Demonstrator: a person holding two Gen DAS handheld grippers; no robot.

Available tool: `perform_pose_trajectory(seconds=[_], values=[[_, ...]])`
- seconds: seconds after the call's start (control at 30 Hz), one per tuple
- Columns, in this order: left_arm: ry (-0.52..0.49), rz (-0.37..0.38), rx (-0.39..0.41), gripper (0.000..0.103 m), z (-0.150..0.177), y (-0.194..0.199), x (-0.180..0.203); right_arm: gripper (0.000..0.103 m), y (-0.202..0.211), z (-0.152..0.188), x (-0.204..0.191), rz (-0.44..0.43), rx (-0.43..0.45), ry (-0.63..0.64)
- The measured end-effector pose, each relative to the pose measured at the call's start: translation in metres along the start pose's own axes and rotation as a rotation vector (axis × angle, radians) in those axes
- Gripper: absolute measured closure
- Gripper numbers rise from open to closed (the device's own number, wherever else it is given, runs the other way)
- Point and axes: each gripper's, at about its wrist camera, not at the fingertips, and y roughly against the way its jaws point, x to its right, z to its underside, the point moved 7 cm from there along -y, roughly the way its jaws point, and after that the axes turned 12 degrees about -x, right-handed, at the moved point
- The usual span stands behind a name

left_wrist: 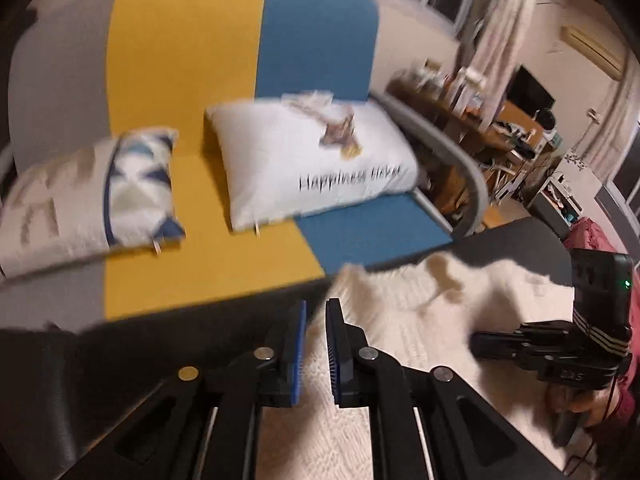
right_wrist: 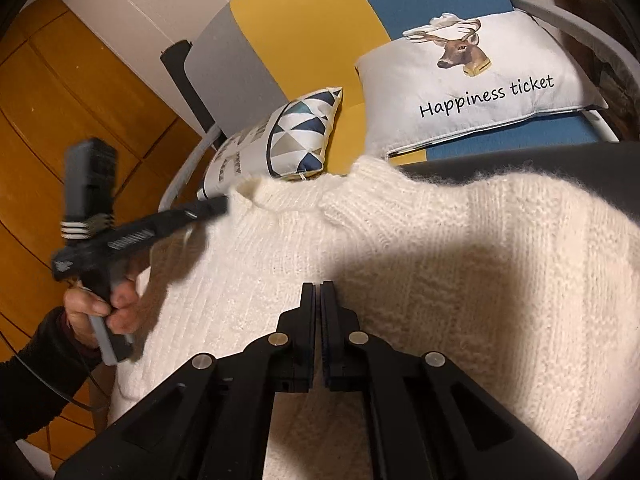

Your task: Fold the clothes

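My right gripper [right_wrist: 319, 292] has its jaws pressed together with nothing between them, the tips low over the middle of the white knitted sweater [right_wrist: 420, 264]. My left gripper [left_wrist: 316, 312] stands at a narrow gap; in its own view the sweater's edge shows in the slot, but the picture is blurred and I cannot tell whether the pads press on the knit. From the right camera its tips reach the sweater's collar edge at the far left, and the left hand [right_wrist: 100, 308] in a dark sleeve grips its handle. The sweater lies spread across a dark surface [right_wrist: 560, 160], its collar and folded shoulder at the far edge, just short of the sofa. The only writing I can read is "Happiness ticket" under a deer's head on the white cushion [right_wrist: 480, 80]. Beside it, a little apart, leans a cushion with blue and grey triangles [right_wrist: 304, 132]. Both sit on a sofa [right_wrist: 304, 40] panelled grey, yellow and blue. Between the cushions I see a bare yellow strip of seat. To the left runs orange wood panelling [right_wrist: 60, 112].
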Motion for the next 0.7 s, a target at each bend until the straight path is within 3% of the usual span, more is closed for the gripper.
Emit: perform_pose_trajectory(seconds=[0.1,0.17,0.23,0.3,0.37,0.53,0.6,0.67,0.7], values=[[-0.106,0.003,-0.017,0.094,0.006,-0.001,0.021,0.098,0.003,-0.004,-0.015,0.084,-0.006,0.076],[-0.167,-0.073,-0.060,0.093,0.012,-0.018,0.031,0.098,0.002,-0.014,-0.023,0.137,0.002,0.124],[-0.123,-0.141,-0.102,0.091,0.018,-0.040,0.023,0.098,-0.001,-0.025,-0.023,0.184,0.009,0.141],[-0.047,-0.112,-0.067,0.091,0.020,-0.038,0.017,0.099,-0.009,-0.036,-0.001,0.368,0.004,0.123],[-0.004,-0.102,-0.046,0.091,0.023,-0.037,0.013,0.103,-0.010,-0.037,0.019,0.320,0.054,0.053],[0.017,-0.088,-0.036,0.091,0.023,-0.025,0.016,0.102,-0.002,-0.037,0.025,0.234,0.048,-0.020],[0.001,-0.059,-0.014,0.091,0.032,-0.010,0.024,0.098,0.010,-0.034,0.012,0.203,0.041,0.008],[-0.036,-0.102,-0.016,0.091,0.049,-0.003,0.032,0.098,0.019,-0.026,-0.005,0.166,0.013,0.055],[-0.048,-0.158,-0.041,0.091,0.060,-0.008,0.032,0.098,0.018,-0.018,-0.006,0.206,-0.015,0.066]])
